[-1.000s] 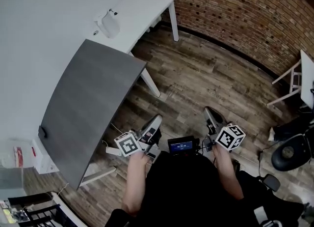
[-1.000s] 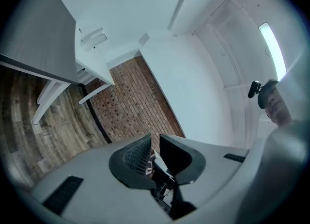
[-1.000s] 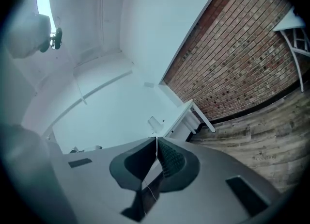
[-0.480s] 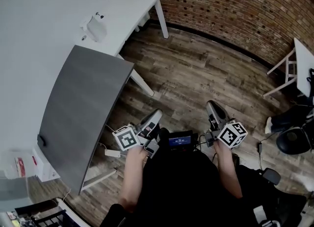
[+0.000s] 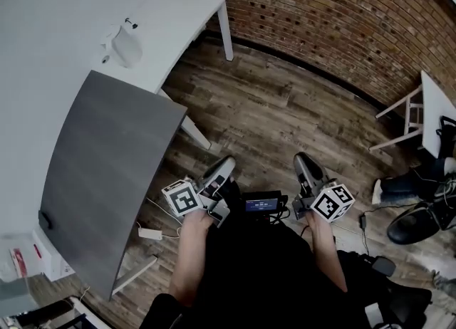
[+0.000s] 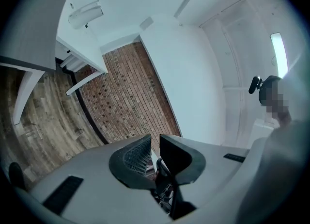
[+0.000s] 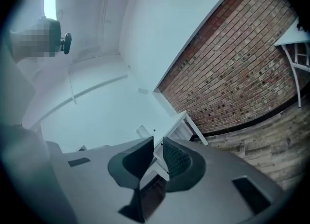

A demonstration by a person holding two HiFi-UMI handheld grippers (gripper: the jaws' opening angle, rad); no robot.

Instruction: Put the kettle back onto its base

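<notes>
Head view, left to right. At the left, a grey table (image 5: 107, 171) stands near the person. Beyond it, at the far left, a white table (image 5: 178, 11) carries a white rounded object with a dark fitting on top, judged to be the kettle (image 5: 121, 44). It is too small to tell whether it sits on its base or beside it, and no separate base can be made out.

In the centre, the left gripper (image 5: 225, 166) and the right gripper (image 5: 302, 161) are held close to the body. Both point level over the wooden floor (image 5: 271, 114), well apart from the kettle. At the far right are a brick wall (image 5: 335, 28) and the corner of a second white table (image 5: 436, 110).

Left gripper view: the jaws are pressed together with nothing between them. The kettle shows far off at the upper left, on the white table.

Right gripper view: the jaws are drawn together to a narrow slit and hold nothing. The end of the white table lies beyond them.

Step in hand, as judged: the approach, with nothing grasped yet. The next move calls for closing on the white table and parting one gripper's jaws. That gripper must then take the kettle by its handle. The base must be found, and the kettle lowered onto it upright and centred.
</notes>
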